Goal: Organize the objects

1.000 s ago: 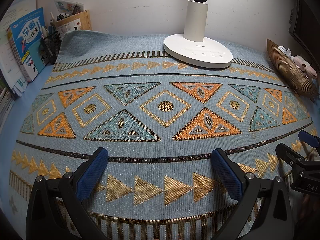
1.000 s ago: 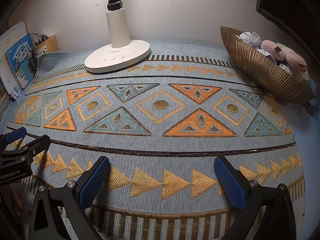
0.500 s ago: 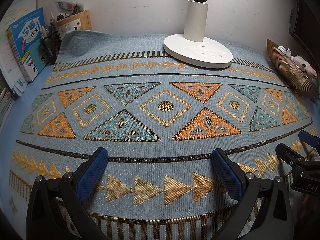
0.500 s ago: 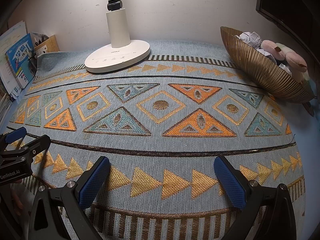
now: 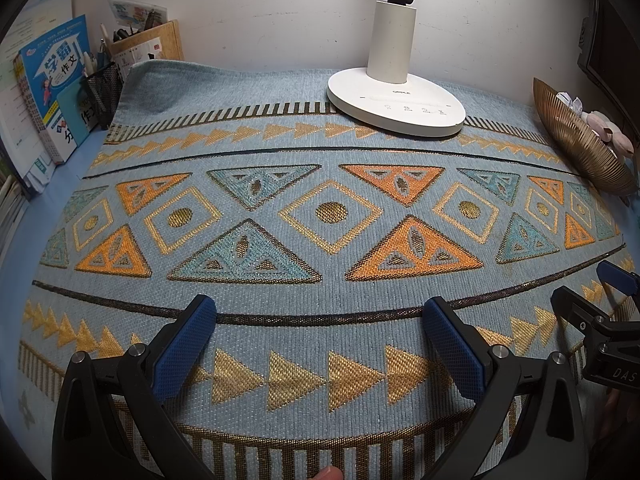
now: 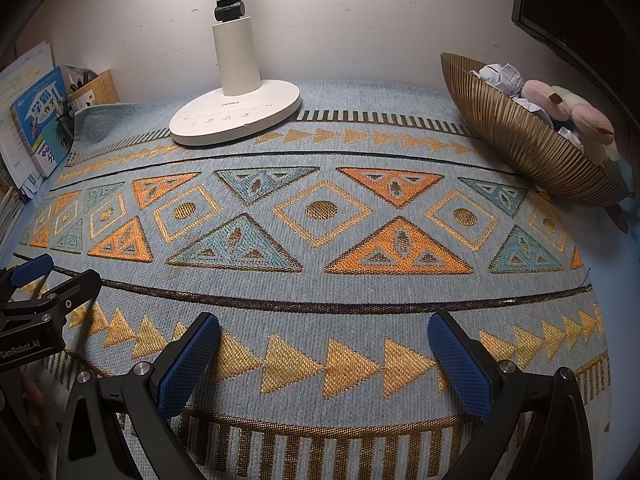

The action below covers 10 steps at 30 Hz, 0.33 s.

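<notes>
Currently both the left gripper [image 5: 318, 336] and right gripper [image 6: 324, 354] are held spread wide and empty over the patterned mat [image 6: 320, 280]. Crumpled paper [image 6: 500, 76] and plush toys [image 6: 568, 110] are seen inside the gold bowl [image 6: 516, 136], well apart at the far right.

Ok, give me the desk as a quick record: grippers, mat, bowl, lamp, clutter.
left gripper: open, empty, over the mat's near edge
right gripper: open, empty, beside the left one
mat: patterned blue, nothing loose on its middle
bowl: gold, ribbed, far right; holds crumpled paper and pink soft toys
lamp: white base on the mat's far edge
books: upright, far left
</notes>
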{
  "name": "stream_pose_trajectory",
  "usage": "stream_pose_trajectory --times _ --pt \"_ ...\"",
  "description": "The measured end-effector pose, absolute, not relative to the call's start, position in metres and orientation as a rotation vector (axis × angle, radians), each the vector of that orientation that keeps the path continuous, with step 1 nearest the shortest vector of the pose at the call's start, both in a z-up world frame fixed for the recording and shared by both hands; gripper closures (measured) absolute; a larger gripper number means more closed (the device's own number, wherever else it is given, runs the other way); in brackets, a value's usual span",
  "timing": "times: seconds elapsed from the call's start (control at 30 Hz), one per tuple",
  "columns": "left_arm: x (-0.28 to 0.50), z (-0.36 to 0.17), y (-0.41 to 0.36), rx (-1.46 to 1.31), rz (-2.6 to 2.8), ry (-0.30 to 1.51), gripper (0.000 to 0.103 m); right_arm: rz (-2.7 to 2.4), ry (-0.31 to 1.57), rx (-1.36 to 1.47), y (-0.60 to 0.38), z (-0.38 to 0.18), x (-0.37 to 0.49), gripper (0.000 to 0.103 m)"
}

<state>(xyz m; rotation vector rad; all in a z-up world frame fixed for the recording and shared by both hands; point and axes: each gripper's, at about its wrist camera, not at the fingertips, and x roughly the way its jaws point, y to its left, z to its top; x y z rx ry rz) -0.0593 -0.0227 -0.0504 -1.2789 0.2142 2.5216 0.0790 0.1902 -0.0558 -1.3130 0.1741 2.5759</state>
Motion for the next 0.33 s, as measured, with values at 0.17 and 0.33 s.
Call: stream_pose_trajectory --times 0.17,0.33 --pt "-0.0594 -0.0506 -0.0229 -1.279 2.521 0.212 0.0 2.576 0.174 -1.313 0.1898 -0.0558 0.0787 0.0" --pt "-0.06 -0.0528 -0.0233 -1.278 2.521 0.209 0.0 2.576 0.174 -1.313 0.1899 -0.0558 0.0787 0.0"
